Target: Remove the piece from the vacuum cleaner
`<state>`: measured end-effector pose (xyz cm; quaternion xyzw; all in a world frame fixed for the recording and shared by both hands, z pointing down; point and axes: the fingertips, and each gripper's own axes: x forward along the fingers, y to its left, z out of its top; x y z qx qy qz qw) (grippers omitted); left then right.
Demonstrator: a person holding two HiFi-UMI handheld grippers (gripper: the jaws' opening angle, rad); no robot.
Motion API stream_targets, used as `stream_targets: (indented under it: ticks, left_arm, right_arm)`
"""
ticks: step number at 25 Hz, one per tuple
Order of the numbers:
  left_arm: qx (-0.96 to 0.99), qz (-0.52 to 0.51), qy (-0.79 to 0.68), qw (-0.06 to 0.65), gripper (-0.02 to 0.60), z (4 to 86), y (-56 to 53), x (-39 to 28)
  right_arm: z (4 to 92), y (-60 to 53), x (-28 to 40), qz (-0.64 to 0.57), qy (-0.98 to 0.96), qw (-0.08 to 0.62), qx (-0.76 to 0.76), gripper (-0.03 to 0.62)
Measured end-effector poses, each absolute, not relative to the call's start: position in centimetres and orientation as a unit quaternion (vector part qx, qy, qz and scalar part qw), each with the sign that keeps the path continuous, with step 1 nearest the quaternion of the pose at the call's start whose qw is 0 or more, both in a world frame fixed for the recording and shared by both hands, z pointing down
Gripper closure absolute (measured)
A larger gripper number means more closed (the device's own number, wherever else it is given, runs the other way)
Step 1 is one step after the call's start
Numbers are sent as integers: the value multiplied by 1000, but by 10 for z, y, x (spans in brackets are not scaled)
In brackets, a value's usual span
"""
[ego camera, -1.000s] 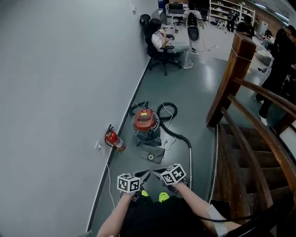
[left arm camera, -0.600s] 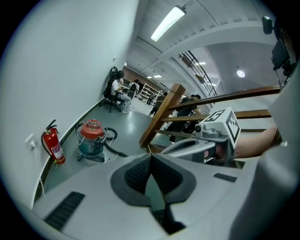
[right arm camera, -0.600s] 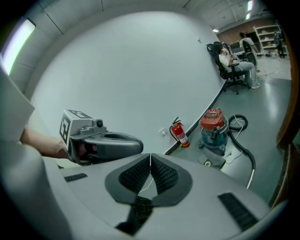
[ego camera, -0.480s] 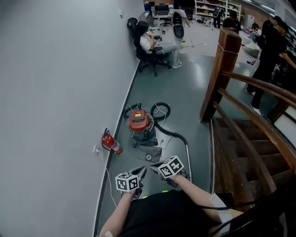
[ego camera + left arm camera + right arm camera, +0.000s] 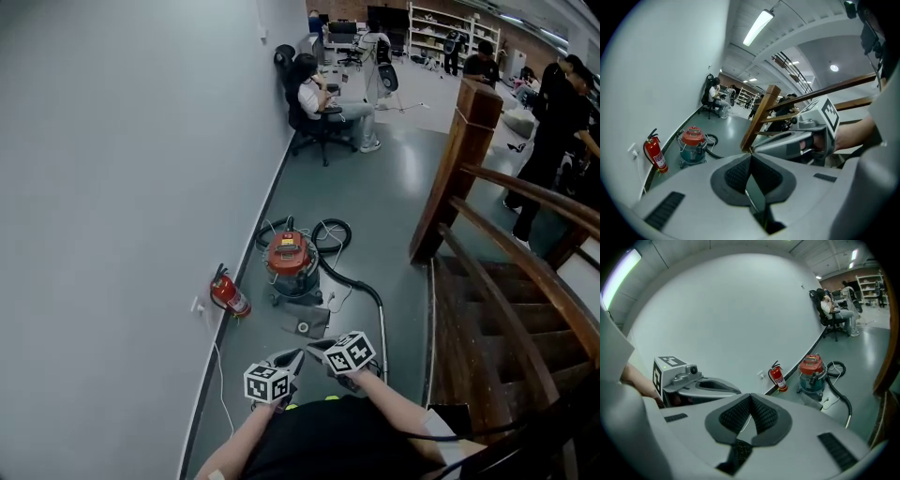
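As it stands upright, the vacuum cleaner (image 5: 289, 267) shows a red top.

Setting: open-plan office or lab floor.
Evidence:
- seated person (image 5: 323, 97) in a black office chair (image 5: 298, 120) at a worktop (image 5: 341, 59) with monitors (image 5: 343, 27)
- white storage shelves (image 5: 433, 25) at the far end
- glossy grey floor (image 5: 394, 216)
- red fire extinguisher (image 5: 228, 292) against the plain wall (image 5: 122, 187)
- wooden staircase railing (image 5: 511, 192)
- ceiling strip light (image 5: 758, 27)
- people standing (image 5: 553, 112) beyond the stairs

Glossy floor (image 5: 394, 206), smooth wooden banister (image 5: 464, 159) — matt wall (image 5: 122, 187); plastic-topped vacuum cleaner (image 5: 288, 258)
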<state>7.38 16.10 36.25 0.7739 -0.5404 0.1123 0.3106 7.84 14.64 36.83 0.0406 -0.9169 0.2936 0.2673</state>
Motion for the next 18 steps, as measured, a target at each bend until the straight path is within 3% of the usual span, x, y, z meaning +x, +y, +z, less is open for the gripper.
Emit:
stream_targets:
  ticks: [18]
  left_arm:
    - [782,126,-533,298,572,363,167,77]
  right_arm:
    - [354,144,75,267,-928,254,51,579]
